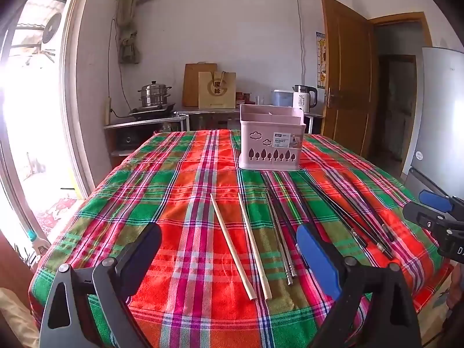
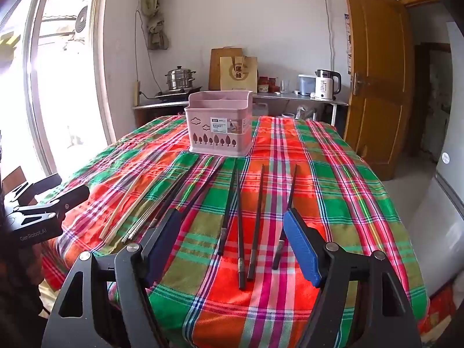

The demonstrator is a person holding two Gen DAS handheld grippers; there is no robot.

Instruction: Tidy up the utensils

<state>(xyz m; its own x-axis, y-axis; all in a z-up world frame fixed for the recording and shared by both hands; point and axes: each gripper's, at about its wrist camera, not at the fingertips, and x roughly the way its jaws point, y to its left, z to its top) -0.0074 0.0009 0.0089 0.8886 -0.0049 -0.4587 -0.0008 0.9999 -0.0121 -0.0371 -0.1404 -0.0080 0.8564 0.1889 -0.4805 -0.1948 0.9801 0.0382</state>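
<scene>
A pink utensil basket stands on the plaid tablecloth at the far side. In front of it lie two wooden chopsticks, a metal pair and several black chopsticks. My left gripper is open and empty, hovering above the wooden chopsticks near the table's front edge. My right gripper is open and empty above the black chopsticks. Each gripper shows at the edge of the other's view, the right one in the left wrist view and the left one in the right wrist view.
The table is covered in red, green and pink plaid. Behind it a counter holds a steamer pot, a paper bag and a kettle. A wooden door and a fridge stand at the right.
</scene>
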